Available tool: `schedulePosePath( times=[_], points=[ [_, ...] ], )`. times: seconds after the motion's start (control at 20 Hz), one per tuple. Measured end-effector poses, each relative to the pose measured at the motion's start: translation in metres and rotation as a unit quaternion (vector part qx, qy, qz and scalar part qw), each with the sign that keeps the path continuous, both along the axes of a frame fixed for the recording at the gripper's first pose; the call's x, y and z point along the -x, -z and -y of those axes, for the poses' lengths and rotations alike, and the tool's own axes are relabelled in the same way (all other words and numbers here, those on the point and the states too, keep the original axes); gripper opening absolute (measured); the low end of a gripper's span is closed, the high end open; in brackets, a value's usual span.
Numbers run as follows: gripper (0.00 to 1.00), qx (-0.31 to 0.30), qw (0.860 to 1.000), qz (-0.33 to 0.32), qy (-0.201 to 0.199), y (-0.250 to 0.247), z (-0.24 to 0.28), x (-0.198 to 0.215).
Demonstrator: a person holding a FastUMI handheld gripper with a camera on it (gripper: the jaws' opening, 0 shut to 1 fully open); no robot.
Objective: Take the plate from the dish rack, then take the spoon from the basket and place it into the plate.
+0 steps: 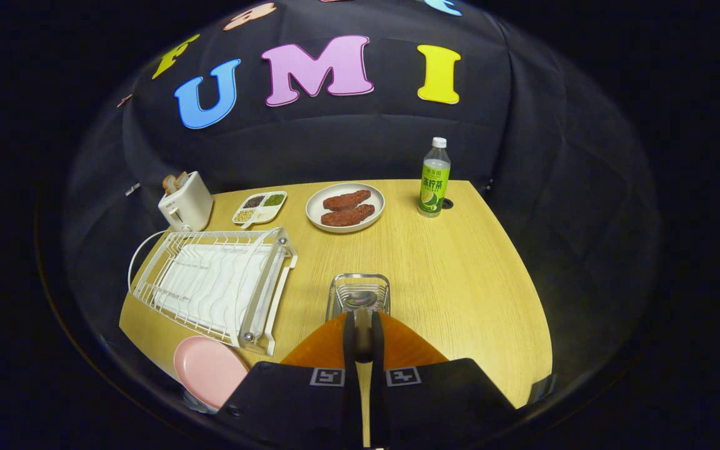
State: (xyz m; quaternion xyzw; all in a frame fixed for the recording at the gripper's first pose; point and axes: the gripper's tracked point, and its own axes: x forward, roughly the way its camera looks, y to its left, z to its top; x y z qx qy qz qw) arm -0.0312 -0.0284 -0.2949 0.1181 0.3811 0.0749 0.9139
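Orange fingers: the hand-held gripper (363,334) has its two fingers drawn close, pinching a grey handle that looks to be the spoon (360,302); the bowl of the spoon lies just ahead of the tips, inside the basket
Pink plate: the plate (208,370) lies flat on the table (460,281), off to the left of the fingers and just in front of the near corner of the dish rack; it is out of the rack, so the first step reads as done
Wire basket: the basket (359,292) sits on the table directly ahead of the fingers; the spoon is not yet lifted clear of it
Dish rack: the dish rack (213,281) stands left of the basket; its white slots show no plate
Progress: by my reading about halfway; left to do are raising the spoon, carrying it leftward and nearer, and setting it into the plate
Far things: a white plate with two reddish pieces (345,207), a divided tray (259,207), a toaster (185,201) and a green bottle (434,178) stand along the far edge, well apart from the work
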Motion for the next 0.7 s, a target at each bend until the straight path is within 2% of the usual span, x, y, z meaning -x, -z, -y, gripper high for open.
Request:
schedulePosePath(
  times=[0.25,0.45,0.7],
  points=[
    [0.09,-0.02,0.998,0.033,-0.041,-0.07,-0.018,0.034],
    [0.09,-0.089,0.988,0.054,-0.113,-0.117,-0.081,0.079],
    [0.09,-0.118,0.971,0.05,-0.201,-0.105,-0.165,0.126]
  ],
)
